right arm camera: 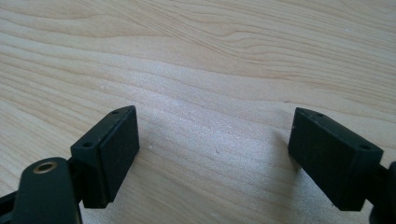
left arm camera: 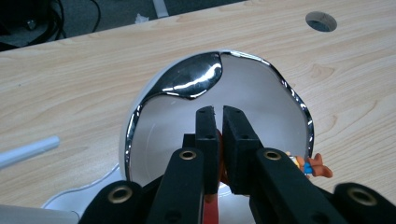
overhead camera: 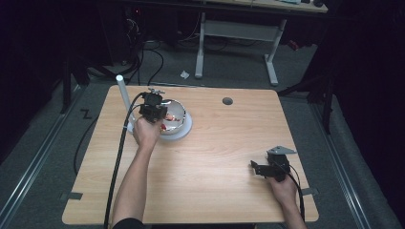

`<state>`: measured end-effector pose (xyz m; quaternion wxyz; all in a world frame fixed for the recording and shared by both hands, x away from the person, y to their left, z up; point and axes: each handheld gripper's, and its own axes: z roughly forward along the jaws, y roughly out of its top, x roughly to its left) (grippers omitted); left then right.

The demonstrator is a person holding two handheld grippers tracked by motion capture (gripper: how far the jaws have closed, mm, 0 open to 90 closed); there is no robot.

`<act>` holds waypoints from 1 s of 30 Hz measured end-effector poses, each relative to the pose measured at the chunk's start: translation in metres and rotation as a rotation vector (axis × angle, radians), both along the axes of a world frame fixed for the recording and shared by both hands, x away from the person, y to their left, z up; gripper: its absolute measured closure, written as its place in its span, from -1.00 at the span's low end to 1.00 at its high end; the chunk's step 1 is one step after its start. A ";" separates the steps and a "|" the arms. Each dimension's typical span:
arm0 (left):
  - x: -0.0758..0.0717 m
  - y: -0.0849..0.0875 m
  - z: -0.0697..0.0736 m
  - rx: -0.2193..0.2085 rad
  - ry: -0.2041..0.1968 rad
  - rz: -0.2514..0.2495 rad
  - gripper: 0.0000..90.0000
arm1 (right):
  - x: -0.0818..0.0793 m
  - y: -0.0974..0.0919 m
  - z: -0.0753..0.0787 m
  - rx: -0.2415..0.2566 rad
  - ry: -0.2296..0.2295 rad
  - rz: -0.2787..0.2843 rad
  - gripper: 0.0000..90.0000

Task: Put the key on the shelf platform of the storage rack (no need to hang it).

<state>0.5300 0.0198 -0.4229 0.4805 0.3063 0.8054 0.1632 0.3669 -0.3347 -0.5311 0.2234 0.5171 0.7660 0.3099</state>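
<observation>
A shiny metal bowl (overhead camera: 177, 110) stands on a white plate (overhead camera: 187, 130) at the table's far left. My left gripper (overhead camera: 161, 120) reaches down over the bowl's near rim. In the left gripper view the bowl (left arm camera: 196, 79) lies tipped toward me, and my left gripper (left arm camera: 218, 112) is shut on a thin red-orange piece (left arm camera: 218, 140) that shows as a sliver between the jaws. A small orange and blue toy (left arm camera: 310, 165) sits at the bowl's right rim. My right gripper (overhead camera: 255, 169) rests near the table's front right; its jaws (right arm camera: 212, 126) stand wide open over bare wood.
A white tube (overhead camera: 122, 95) stands upright left of the bowl. A round cable hole (overhead camera: 227, 101) is at the table's far middle. A white desk frame (overhead camera: 239, 33) stands on the floor beyond. Cables trail off the table's left and front edges.
</observation>
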 end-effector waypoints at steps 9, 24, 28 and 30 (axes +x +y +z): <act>0.001 0.001 0.000 -0.013 0.005 -0.004 0.79 | 0.000 0.000 0.000 -0.001 0.000 0.000 -0.64; -0.017 0.013 0.017 -0.027 -0.053 -0.011 0.27 | 0.000 0.000 0.000 0.000 0.000 0.000 -0.64; -0.022 0.019 0.022 -0.037 -0.070 -0.011 0.20 | 0.000 0.000 0.000 0.000 0.000 0.000 -0.64; -0.024 0.021 0.023 -0.050 -0.070 -0.012 0.17 | 0.000 0.000 0.000 0.000 0.001 0.000 -0.64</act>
